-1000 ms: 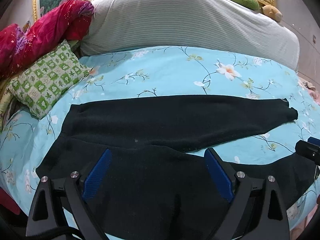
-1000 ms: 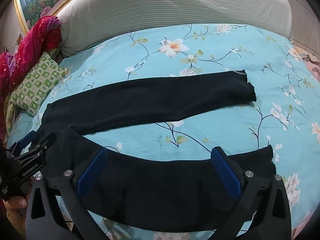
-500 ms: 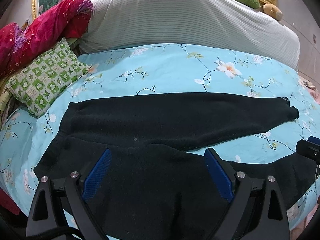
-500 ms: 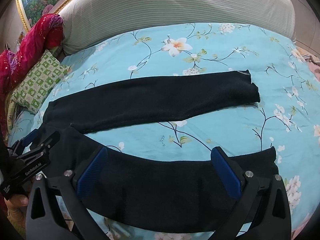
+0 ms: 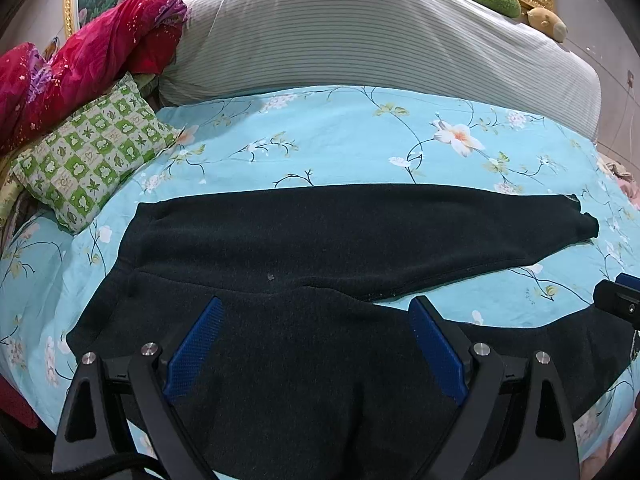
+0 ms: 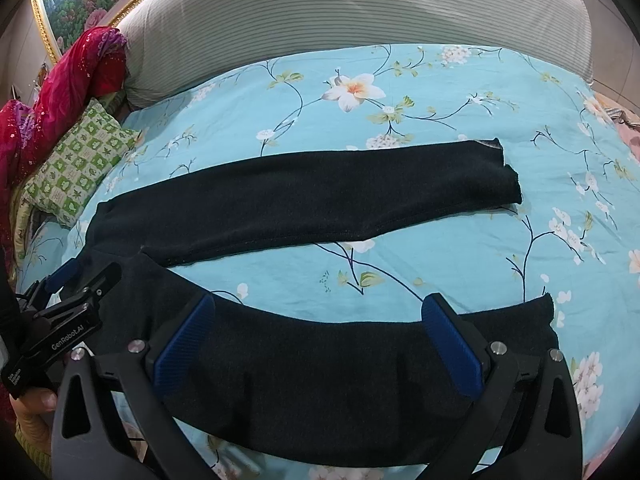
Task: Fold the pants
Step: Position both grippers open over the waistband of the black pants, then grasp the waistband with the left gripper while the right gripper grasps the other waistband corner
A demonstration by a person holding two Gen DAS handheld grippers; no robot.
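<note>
Both tongs spread wide above black pants on a flowered bed

Nearest, the left gripper (image 5: 314, 350) hangs with its blue-padded jaws wide apart over the waist end of the black fleece pants (image 5: 320, 240), gripping nothing; the right gripper (image 6: 318, 344) is likewise spread and empty over the near leg, by the bed's near edge. The pants lie flat on the light blue floral bedsheet (image 6: 440, 248), legs splayed toward the right edge. Farther off, a green checked pillow (image 5: 88, 156) sits at the left edge below a red crumpled blanket (image 5: 80, 68), and a grey striped bolster (image 5: 360, 36) spans the far edge.
</note>
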